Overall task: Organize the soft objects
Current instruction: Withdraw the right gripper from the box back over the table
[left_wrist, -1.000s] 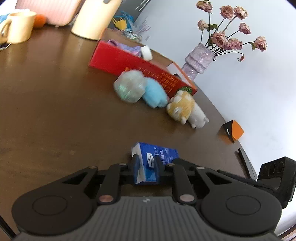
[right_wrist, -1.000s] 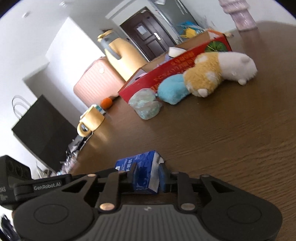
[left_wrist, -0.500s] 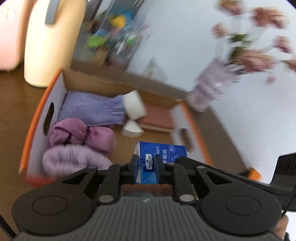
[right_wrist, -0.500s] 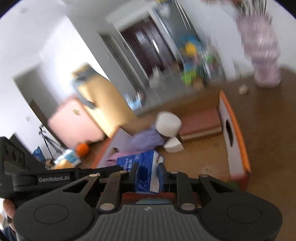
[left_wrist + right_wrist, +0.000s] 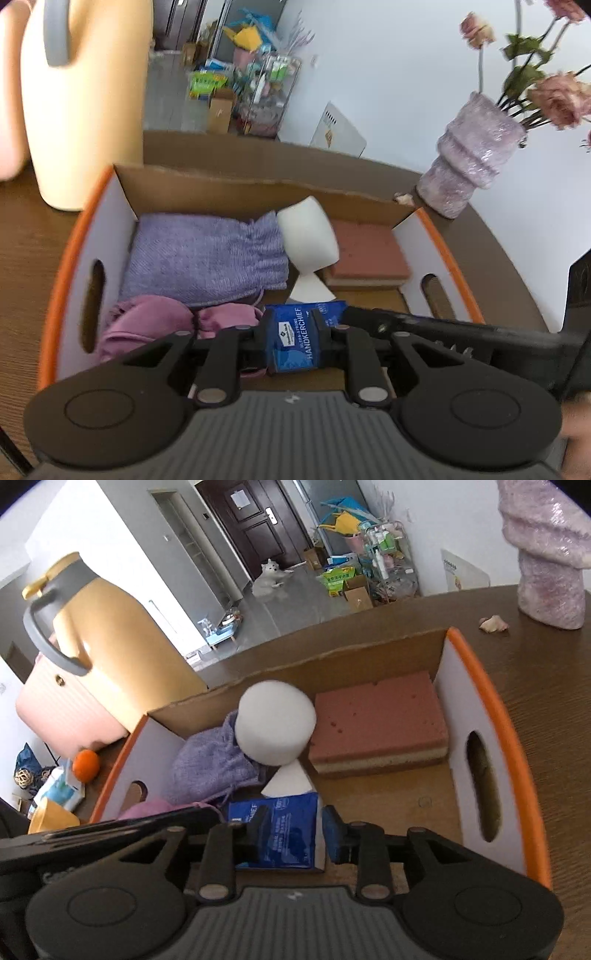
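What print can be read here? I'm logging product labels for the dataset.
"HANDKERCHIEF": on the blue tissue pack.
Smaller line and logo beside it: too small to read.
Print on the pack's other face, right wrist view: blurred.
Poster against the far wall: too small.

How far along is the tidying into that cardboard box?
Already in the box: a purple knit cloth, pink cloth, white foam pieces and a pink sponge. In hand: the blue tissue pack, held over the box by the left claw; the right claw has just been opening, its right pad clear of the pack. Left: dropping it in.
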Demonstrator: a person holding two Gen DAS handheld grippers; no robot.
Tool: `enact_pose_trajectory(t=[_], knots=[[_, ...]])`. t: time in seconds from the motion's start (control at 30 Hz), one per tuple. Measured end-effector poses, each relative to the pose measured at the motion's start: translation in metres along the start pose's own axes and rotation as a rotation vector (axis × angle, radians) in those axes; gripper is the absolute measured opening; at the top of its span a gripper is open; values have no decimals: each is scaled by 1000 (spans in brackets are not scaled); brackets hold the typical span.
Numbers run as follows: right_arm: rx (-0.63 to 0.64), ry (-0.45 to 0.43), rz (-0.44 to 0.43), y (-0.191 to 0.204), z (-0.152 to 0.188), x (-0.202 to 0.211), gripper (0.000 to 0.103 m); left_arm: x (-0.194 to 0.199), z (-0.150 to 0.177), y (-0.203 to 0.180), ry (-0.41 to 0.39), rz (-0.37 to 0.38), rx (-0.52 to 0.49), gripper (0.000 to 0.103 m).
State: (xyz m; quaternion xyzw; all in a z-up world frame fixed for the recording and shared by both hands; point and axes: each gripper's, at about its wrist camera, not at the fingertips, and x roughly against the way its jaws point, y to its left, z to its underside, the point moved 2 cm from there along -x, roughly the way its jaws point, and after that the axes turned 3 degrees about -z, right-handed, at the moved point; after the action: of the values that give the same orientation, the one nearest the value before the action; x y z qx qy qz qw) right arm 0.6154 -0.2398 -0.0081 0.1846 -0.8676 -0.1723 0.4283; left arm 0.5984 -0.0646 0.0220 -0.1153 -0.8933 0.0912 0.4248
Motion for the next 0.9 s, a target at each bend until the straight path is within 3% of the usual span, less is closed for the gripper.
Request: enact_pose_trajectory(t=[0.13,0.2,0.27,0.33,0.4,0.43,0.47,0.53,0.6,0.67,0.73,0.9], knots=[[9,-46,9,5,-5,33,32,43,3,-4,-48,-18,-27,20],[42,-72,14,13,-3,55,36,65,8,-5,-68,-36,-42,22],[83,-108,27,21,1,84,48,90,17,-4,-94,-64,-58,23],[113,-143,25,26,8,114,50,118,29,-2,-140,-117,-76,27],[149,-174,26,31,17,142,56,144,44,0,-209,-175,-103,36],[178,-196,35,35,24,158,64,159,54,1,-272,-214,-119,52],[204,-223,50,39,31,170,75,171,64,2,-339,-249,-130,74],[275,-306,90,46,51,192,85,196,88,5,-511,-306,-123,89],[365,-432,134,54,75,205,90,209,105,5,-588,-353,-110,89],[450,-544,185,63,100,213,90,220,119,6,-600,-340,-85,89],[501,-583,205,70,118,217,91,230,131,4,-618,-334,-82,89],[495,-602,208,80,143,231,92,248,158,-4,-654,-346,-123,91]])
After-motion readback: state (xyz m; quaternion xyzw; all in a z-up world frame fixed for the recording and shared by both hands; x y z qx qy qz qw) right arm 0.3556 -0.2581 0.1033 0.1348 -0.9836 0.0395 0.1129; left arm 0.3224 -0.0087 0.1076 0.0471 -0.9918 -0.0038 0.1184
